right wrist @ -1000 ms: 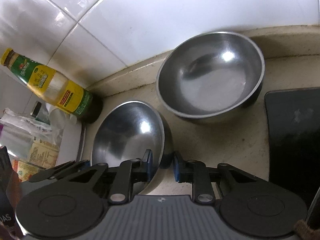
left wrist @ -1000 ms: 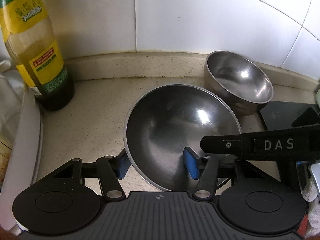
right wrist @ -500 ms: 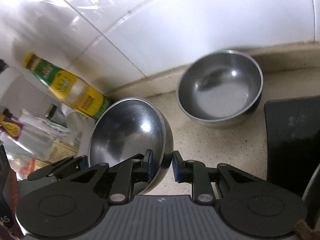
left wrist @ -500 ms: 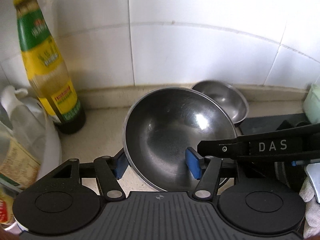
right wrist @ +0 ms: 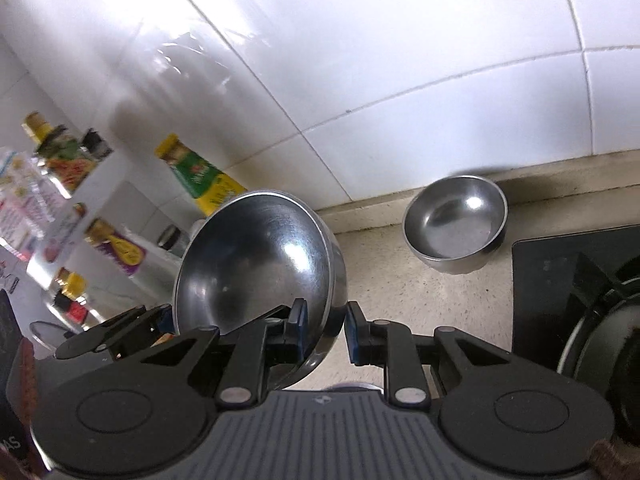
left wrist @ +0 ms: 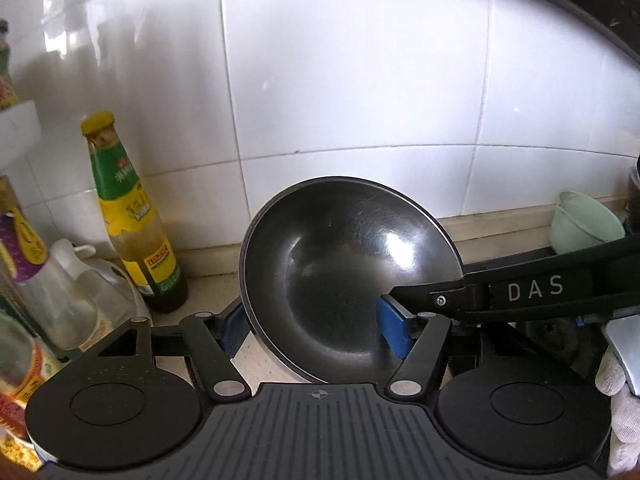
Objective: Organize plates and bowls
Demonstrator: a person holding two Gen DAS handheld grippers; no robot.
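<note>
A wide steel bowl [left wrist: 344, 276] is held up off the counter, tilted. My left gripper [left wrist: 316, 332] is shut on its left rim, one blue pad inside and one outside. My right gripper [right wrist: 326, 330] is shut on the same bowl [right wrist: 256, 264] at its right rim; its fingers also show in the left wrist view [left wrist: 500, 292]. A second, deeper steel bowl [right wrist: 456, 224] stands upright on the counter against the wall, apart from both grippers.
A green-and-yellow sauce bottle [left wrist: 132, 220] stands at the left by the tiled wall, with more bottles and jars [right wrist: 60, 216] on a white rack. A pale green bowl [left wrist: 584, 224] sits far right. A black stove top [right wrist: 576, 292] lies to the right.
Both grippers have lifted the wide bowl off the counter and pulled it back from the wall. The second bowl stayed put and now looks farther away.
</note>
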